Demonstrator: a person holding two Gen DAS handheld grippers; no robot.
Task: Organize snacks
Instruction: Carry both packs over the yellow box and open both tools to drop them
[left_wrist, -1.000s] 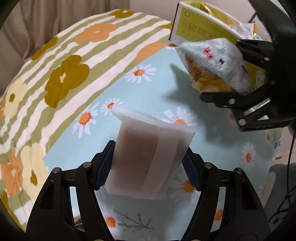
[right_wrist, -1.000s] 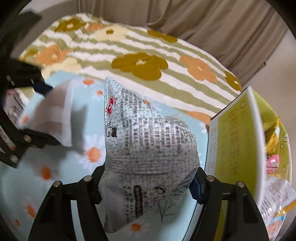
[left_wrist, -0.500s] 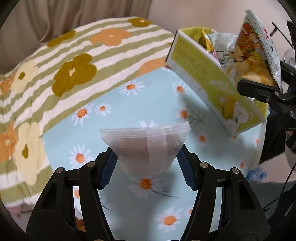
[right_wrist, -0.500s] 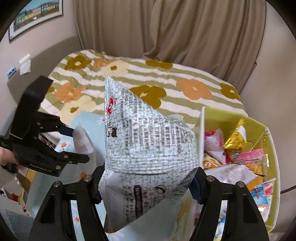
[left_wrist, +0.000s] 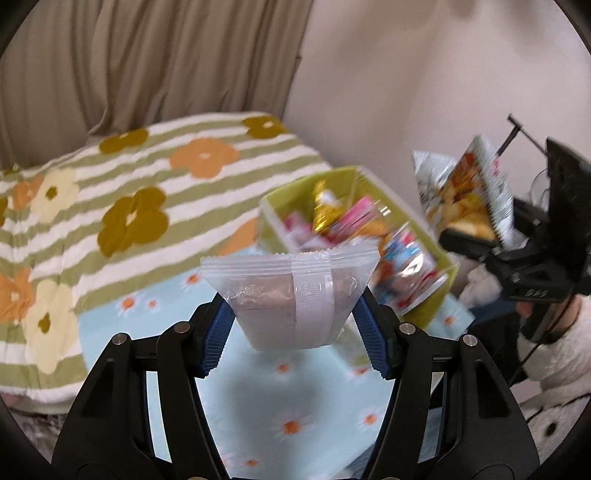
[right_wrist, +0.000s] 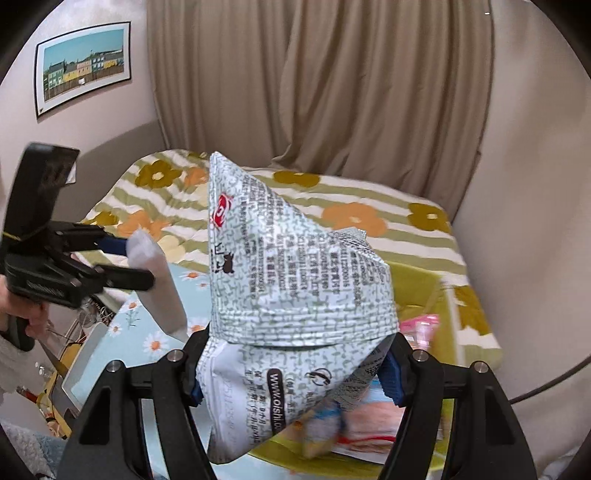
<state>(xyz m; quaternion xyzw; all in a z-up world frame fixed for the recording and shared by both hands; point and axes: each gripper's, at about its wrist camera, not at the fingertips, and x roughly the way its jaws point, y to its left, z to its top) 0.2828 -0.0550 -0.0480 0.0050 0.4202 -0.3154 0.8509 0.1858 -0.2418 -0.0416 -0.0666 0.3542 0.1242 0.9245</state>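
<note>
My left gripper (left_wrist: 293, 328) is shut on a clear packet with a brown bar inside (left_wrist: 291, 291), held high over the blue daisy cloth (left_wrist: 295, 413). In the right wrist view the same left gripper (right_wrist: 133, 264) and clear packet (right_wrist: 159, 284) appear at left. My right gripper (right_wrist: 295, 365) is shut on a grey-white printed chip bag (right_wrist: 295, 266), above the green snack box (right_wrist: 421, 280). From the left wrist view, that right gripper (left_wrist: 476, 240) with the chip bag (left_wrist: 465, 195) hangs to the right of the green box (left_wrist: 354, 236), which holds several colourful packets.
A bed with a striped flower quilt (left_wrist: 129, 206) lies behind the cloth. Beige curtains (right_wrist: 332, 92) and a framed picture (right_wrist: 83, 66) hang on the walls. A person's fluffy white sleeve (left_wrist: 554, 354) shows at right. Clutter sits on the floor at lower left (right_wrist: 62, 369).
Both grippers rose with their packets still held. The view tilted up, bringing curtains and walls into sight. The green box's open top is now visible below the chip bag.
</note>
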